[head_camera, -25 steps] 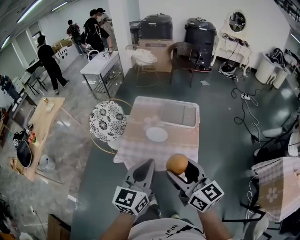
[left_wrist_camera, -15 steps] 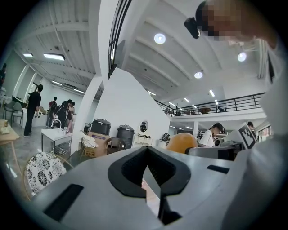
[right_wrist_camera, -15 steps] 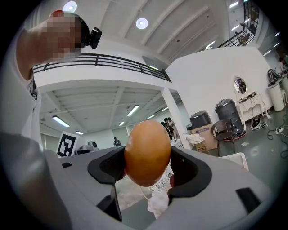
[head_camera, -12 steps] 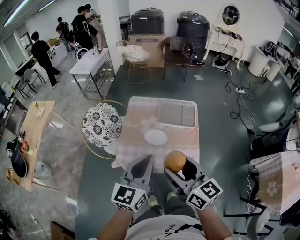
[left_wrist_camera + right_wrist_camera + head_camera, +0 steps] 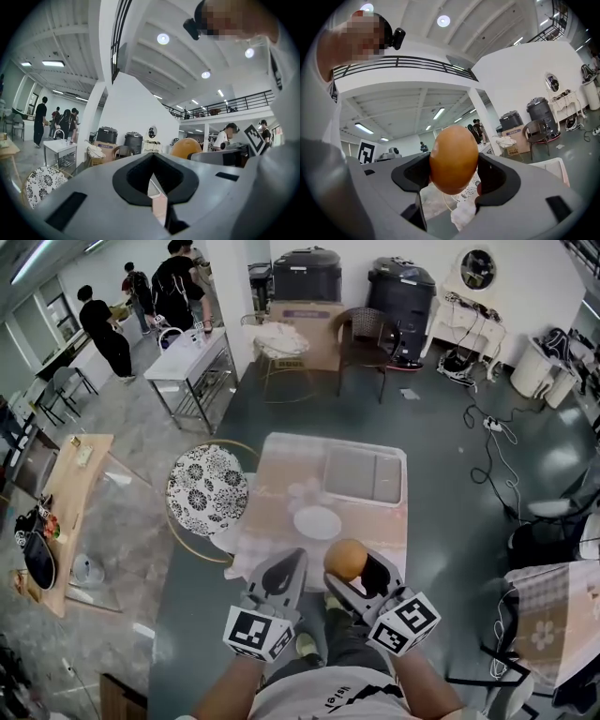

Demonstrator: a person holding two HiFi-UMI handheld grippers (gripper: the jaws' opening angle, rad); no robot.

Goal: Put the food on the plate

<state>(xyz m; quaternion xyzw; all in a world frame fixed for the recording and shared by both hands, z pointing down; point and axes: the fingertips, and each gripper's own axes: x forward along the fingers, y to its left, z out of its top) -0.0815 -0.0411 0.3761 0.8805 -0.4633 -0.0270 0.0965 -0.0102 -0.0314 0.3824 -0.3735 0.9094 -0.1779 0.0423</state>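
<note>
A round orange-brown piece of food (image 5: 344,558) (image 5: 453,158) sits between the jaws of my right gripper (image 5: 349,570) (image 5: 453,174), which is shut on it, held in the air short of the table's near edge. My left gripper (image 5: 286,577) (image 5: 152,183) hangs beside it on the left, shut with nothing in it. Ahead lies a white plate (image 5: 317,522) on the checked tablecloth (image 5: 272,521), bare on top. In the left gripper view the food (image 5: 186,147) shows at the right.
A white tray (image 5: 364,474) lies on the table's far right part. A round floral-patterned stool (image 5: 208,488) (image 5: 40,185) stands at the table's left. A steel table (image 5: 192,367), chairs, black bins and several people are further back. Cables run over the floor at right.
The table has drawn slightly nearer beneath the grippers. Both grippers keep their pose, the right one still holding the food.
</note>
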